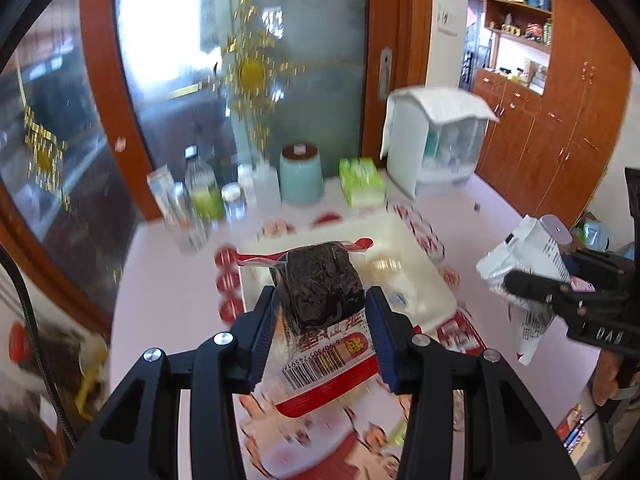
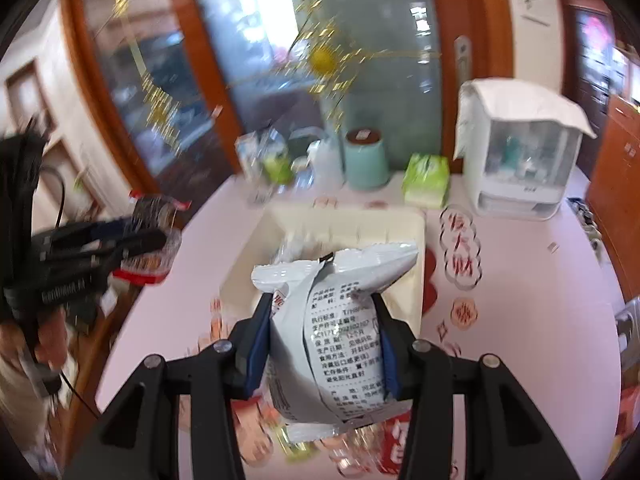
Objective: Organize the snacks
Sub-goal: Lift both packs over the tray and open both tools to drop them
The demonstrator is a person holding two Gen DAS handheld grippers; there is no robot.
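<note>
My left gripper (image 1: 320,300) is shut on a clear red-edged snack packet with a dark cake inside (image 1: 320,284), held above the table in front of a cream tray (image 1: 416,256). My right gripper (image 2: 320,308) is shut on a white snack bag with printed text (image 2: 340,312), held over the near edge of the cream tray (image 2: 344,220). The right gripper with its white bag (image 1: 528,256) shows at the right of the left wrist view. The left gripper with its packet (image 2: 152,216) shows at the left of the right wrist view. More wrapped snacks lie blurred below both grippers.
At the back of the pink table stand bottles (image 1: 200,188), a mint canister (image 1: 300,172), a green tissue pack (image 1: 362,182) and a white lidded box (image 1: 436,140). A glass door is behind them and wooden cabinets (image 1: 560,112) at the right.
</note>
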